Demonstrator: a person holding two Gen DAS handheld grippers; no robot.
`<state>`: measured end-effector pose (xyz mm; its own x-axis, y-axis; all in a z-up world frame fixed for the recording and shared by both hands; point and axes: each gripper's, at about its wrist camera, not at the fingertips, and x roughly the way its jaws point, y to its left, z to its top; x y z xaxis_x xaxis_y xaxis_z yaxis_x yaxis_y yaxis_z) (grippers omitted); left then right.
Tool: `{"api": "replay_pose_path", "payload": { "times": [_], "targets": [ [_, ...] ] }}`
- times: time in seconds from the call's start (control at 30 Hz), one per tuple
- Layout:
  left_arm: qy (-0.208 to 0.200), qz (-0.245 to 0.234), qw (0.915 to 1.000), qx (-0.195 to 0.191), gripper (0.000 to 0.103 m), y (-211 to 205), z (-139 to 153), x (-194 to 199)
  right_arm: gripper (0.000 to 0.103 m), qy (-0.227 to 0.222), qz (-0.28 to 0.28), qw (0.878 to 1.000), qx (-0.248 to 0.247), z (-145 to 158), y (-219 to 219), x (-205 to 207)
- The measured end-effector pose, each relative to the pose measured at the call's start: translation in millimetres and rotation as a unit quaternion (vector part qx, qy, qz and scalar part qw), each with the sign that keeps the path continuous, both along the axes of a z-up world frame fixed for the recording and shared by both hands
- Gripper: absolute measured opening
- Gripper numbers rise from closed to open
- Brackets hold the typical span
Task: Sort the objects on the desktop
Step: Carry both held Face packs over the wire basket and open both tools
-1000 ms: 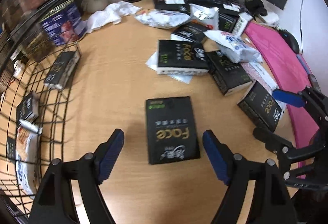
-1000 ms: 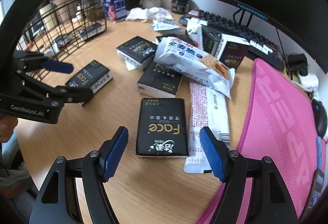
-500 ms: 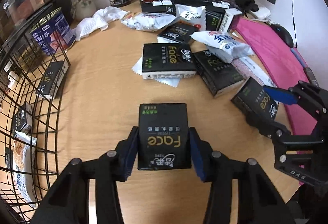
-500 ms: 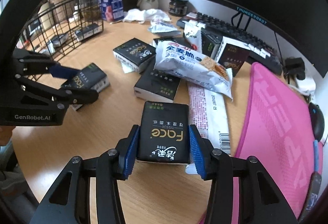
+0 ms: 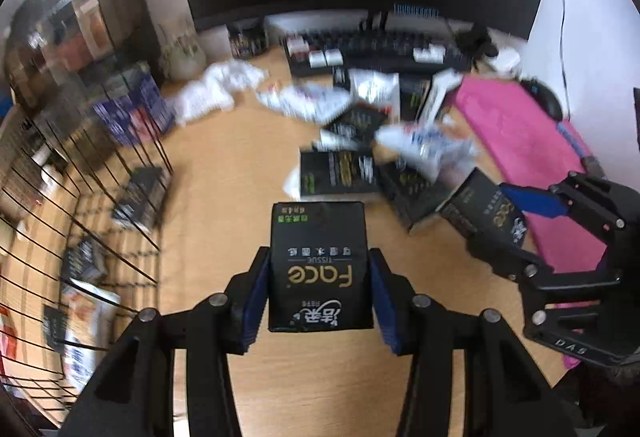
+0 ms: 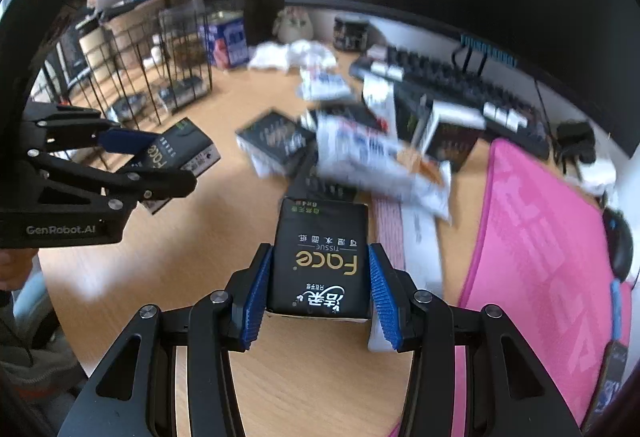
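My left gripper [image 5: 318, 297] is shut on a black Face tissue pack [image 5: 319, 261] and holds it above the wooden desk [image 5: 224, 173]. My right gripper [image 6: 318, 293] is shut on another black Face tissue pack [image 6: 320, 261], also lifted off the desk. In the left wrist view the right gripper [image 5: 520, 213] shows at the right with its pack [image 5: 486, 209]. In the right wrist view the left gripper [image 6: 136, 161] shows at the left with its pack [image 6: 176, 153]. More black tissue packs [image 5: 340, 169] and white snack bags [image 6: 380, 157] lie in a heap mid-desk.
A black wire basket [image 5: 80, 205] with packs inside stands at the left. A pink mat [image 6: 540, 257] covers the right side, with a mouse [image 6: 618, 241] on it. A keyboard [image 6: 452, 85] and monitor stand at the back, with crumpled white tissue [image 5: 216, 93] and a blue tin [image 6: 226, 41].
Both grippers closed on their tissue packs and have lifted them off the desk. The views have tilted up and the background is motion-blurred.
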<state>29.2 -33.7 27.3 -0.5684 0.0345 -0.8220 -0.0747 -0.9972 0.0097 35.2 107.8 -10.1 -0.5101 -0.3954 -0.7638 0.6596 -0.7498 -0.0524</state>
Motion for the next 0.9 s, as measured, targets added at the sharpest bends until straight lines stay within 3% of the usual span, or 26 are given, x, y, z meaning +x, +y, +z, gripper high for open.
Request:
{"api": "replay_pose_path", "payload": {
  "times": [0.13,0.33,0.5,0.7,0.9],
  "targets": [
    [0.036,0.013,0.9993,0.004,0.052,-19.2,32.0,8.2,0.046,0.031,0.029,0.999,-0.008,32.2,-22.1,3.2],
    [0.076,0.087,0.9932,0.007,0.052,-87.9,67.6,27.3,0.046,0.054,0.093,0.994,-0.026,79.2,-80.9,2.1],
    [0.077,0.163,0.9836,0.003,0.052,-146.2,71.8,42.9,0.046,0.066,0.161,0.984,-0.036,106.3,-152.2,9.6],
    [0.066,0.216,0.974,0.012,0.052,-194.6,59.1,54.9,0.046,0.054,0.224,0.972,-0.045,106.2,-230.7,20.1],
    [0.05,0.251,0.9664,0.021,0.052,-218.0,42.1,62.1,0.046,0.018,0.253,0.966,-0.049,80.7,-258.4,21.7]
  ]
}}
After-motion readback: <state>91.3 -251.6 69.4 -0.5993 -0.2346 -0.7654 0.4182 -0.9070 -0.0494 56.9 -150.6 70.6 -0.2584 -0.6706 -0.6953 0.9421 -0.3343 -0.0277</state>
